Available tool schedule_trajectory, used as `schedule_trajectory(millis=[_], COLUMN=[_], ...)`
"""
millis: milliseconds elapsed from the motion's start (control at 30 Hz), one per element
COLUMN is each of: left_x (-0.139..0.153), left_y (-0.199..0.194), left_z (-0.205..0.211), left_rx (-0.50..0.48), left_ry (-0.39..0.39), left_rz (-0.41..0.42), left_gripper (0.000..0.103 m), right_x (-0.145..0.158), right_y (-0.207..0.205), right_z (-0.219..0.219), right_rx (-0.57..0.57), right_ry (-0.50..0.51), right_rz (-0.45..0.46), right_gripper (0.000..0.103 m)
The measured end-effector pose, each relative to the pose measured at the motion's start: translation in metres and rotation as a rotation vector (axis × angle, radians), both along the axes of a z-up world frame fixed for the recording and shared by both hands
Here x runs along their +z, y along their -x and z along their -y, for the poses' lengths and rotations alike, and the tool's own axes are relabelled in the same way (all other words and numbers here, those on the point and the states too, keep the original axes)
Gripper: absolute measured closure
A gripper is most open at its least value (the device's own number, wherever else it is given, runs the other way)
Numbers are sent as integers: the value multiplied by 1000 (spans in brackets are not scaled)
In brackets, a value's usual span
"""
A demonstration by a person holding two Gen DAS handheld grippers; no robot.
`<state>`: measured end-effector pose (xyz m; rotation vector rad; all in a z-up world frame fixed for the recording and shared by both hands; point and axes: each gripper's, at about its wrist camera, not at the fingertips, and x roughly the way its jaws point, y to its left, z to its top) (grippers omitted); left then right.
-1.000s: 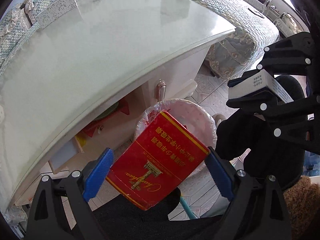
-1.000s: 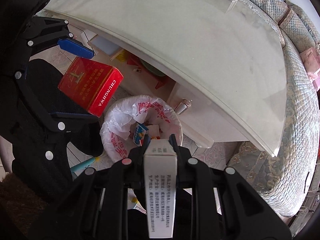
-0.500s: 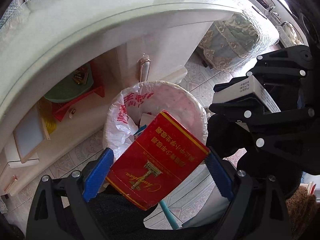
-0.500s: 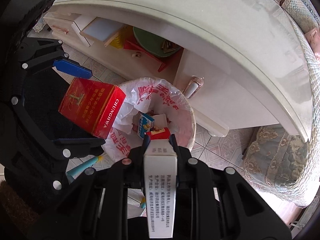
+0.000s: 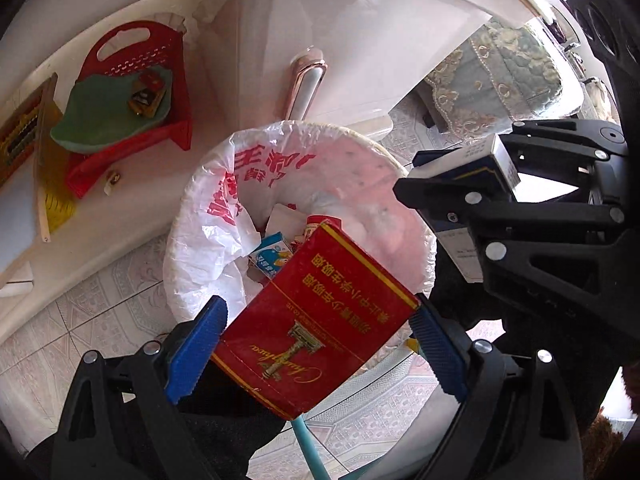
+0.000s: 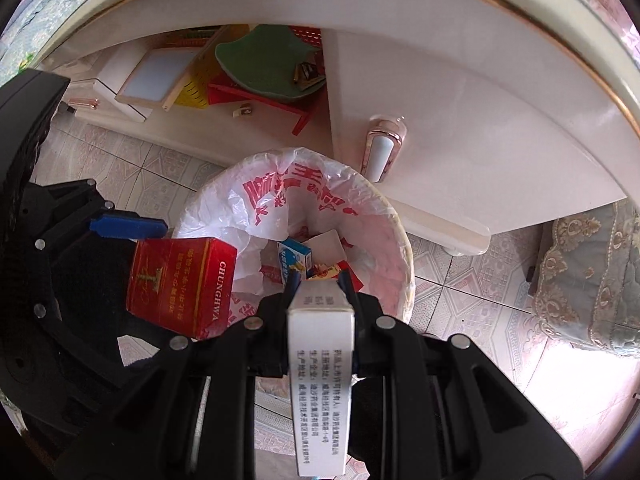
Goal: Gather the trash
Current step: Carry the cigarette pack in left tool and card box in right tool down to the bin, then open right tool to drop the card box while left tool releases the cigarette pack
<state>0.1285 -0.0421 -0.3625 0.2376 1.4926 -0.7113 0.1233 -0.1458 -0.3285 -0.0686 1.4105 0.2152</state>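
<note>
At lower centre of the left wrist view, a red carton (image 5: 316, 316) was gripped between the left gripper (image 5: 318, 344) pads above the lined trash bin (image 5: 200, 216); at right, a white box (image 5: 500, 156) was clamped by the right gripper (image 5: 452, 168).

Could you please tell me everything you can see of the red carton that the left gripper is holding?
The red carton is a flat, rectangular cardboard box, glossy red with a gold border line, gold Chinese characters, a gold column emblem and script lettering; its narrow side reads CHUNGHWA in white. It looks closed and undamaged. The left gripper clamps it across its width between blue pads, tilted, over the near rim of the bag-lined bin. Nothing else visibly touches it.
</note>
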Motion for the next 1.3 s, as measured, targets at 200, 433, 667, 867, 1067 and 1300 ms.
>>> schedule_trajectory(millis=[200,433,667,867,1067,1300], left_x=[-31,-49,-65,-70,-80,-84], left_y=[-9,-10,-14,-14,-14,-13], left_z=[0,8,7,9,8,8], left_rx=[67,64,91,95,110,123], left_ry=[-30,-48,-75,-94,-147,-146], left_rz=[-37,-53,-93,-97,-133,-176], left_gripper=[14,14,14,13,12,12], right_x=[-39,-64,-72,-79,-78,-79], right_y=[-4,-9,-11,-12,-13,-11], right_z=[5,10,12,11,11,14], right_rx=[-47,-83,-97,-100,-99,-111], right_ry=[-25,-47,-52,-50,-17,-26], right_rz=[-70,-115,-133,-143,-124,-137], right_gripper=[82,82,82,82,44,44])
